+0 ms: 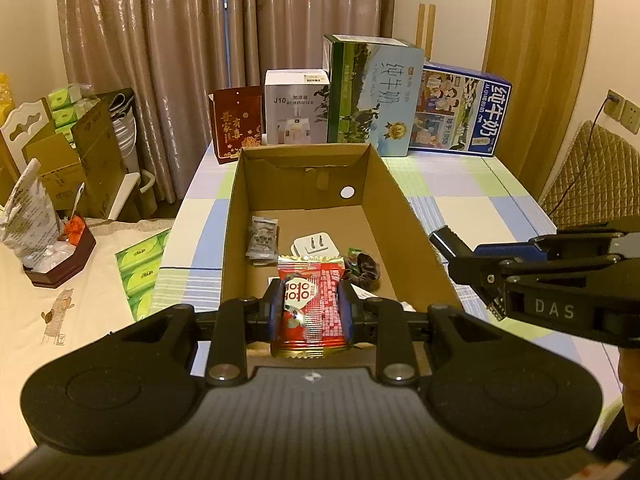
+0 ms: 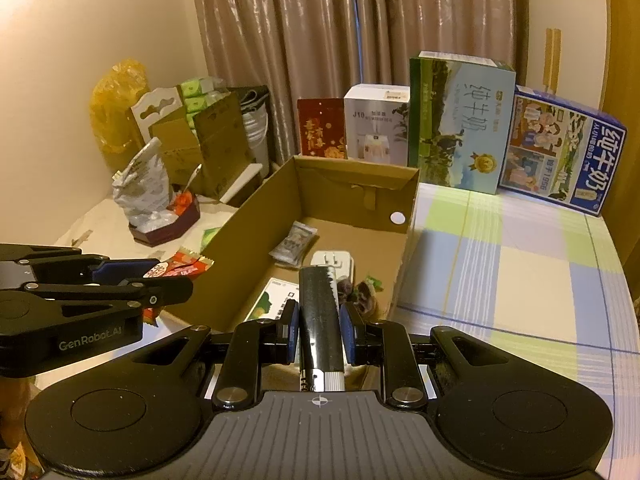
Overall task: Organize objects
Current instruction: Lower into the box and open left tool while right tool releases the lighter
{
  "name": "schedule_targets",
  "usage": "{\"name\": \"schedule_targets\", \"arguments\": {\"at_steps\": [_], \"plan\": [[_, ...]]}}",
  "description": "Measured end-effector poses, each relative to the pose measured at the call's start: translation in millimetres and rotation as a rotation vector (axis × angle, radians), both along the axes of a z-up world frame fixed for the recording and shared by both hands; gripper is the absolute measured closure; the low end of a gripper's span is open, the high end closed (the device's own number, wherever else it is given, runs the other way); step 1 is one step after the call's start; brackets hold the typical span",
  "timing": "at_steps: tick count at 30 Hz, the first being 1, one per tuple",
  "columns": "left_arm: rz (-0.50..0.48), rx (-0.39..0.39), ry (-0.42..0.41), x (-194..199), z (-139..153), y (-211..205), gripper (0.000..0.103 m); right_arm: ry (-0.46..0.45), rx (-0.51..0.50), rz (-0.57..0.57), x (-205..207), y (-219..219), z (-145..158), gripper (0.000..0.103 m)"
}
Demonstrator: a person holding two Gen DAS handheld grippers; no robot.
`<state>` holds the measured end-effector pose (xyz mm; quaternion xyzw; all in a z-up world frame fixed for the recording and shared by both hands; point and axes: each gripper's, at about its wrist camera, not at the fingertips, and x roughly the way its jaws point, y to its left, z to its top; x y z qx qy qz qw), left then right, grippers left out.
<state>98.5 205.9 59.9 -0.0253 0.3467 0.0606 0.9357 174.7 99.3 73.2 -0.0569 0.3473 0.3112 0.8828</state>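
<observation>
My left tongs (image 1: 311,312) pinch red snack packet (image 1: 310,304), right tongs (image 2: 319,334) pinch black lighter (image 2: 320,312); cardboard box (image 1: 404,216) lies just ahead of both, long axis running far.

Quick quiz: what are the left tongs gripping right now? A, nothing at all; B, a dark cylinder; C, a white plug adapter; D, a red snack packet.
D: the left tongs are shut on the red snack packet, held over the near end of the cardboard box; the white plug adapter lies inside the box.
</observation>
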Motion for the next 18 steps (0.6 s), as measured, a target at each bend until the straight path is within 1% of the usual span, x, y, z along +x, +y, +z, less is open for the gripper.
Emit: {"name": "schedule_targets", "arguments": {"at_steps": [18], "plan": [[-0.013,0.004,0.038,38.6,-13.3,16.4,0.079,0.025,-0.012,0.003,35.7,14.3,-7.6,0.084]]}}
